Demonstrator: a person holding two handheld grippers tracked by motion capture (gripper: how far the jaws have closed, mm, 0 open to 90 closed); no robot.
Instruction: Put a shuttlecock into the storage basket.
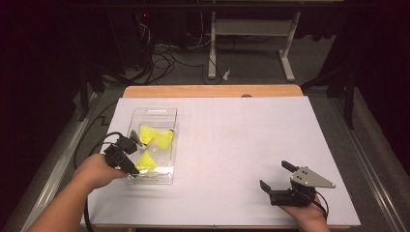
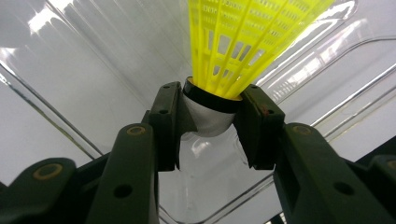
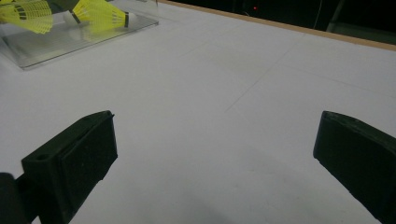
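Three yellow shuttlecocks sit in or over a clear plastic tray (image 1: 167,116) at the left side of the white table (image 1: 232,145). Two of them (image 1: 157,136) lie side by side in the far half of the tray; the third shuttlecock (image 1: 145,162) is at the near end, gripped by the left gripper (image 1: 126,155). In the left gripper view the two black jaws are clamped on its white cork base (image 2: 208,120), one pad on each side, just under the black band, while the yellow lattice skirt (image 2: 247,42) fans away from the jaws toward the tray's ribbed wall (whether the skirt touches the plastic I cannot tell). The left hand (image 1: 99,171) comes in from the bottom left corner, its cable looping beside the tray.

The right gripper (image 1: 276,180) rests low near the table's near right edge, well apart from the tray, with the grey three-cornered plate (image 1: 312,178) on top. Its jaws stand wide apart with nothing between them but bare white tabletop; in the right gripper view the tray and the shuttlecocks show far off at the upper left.
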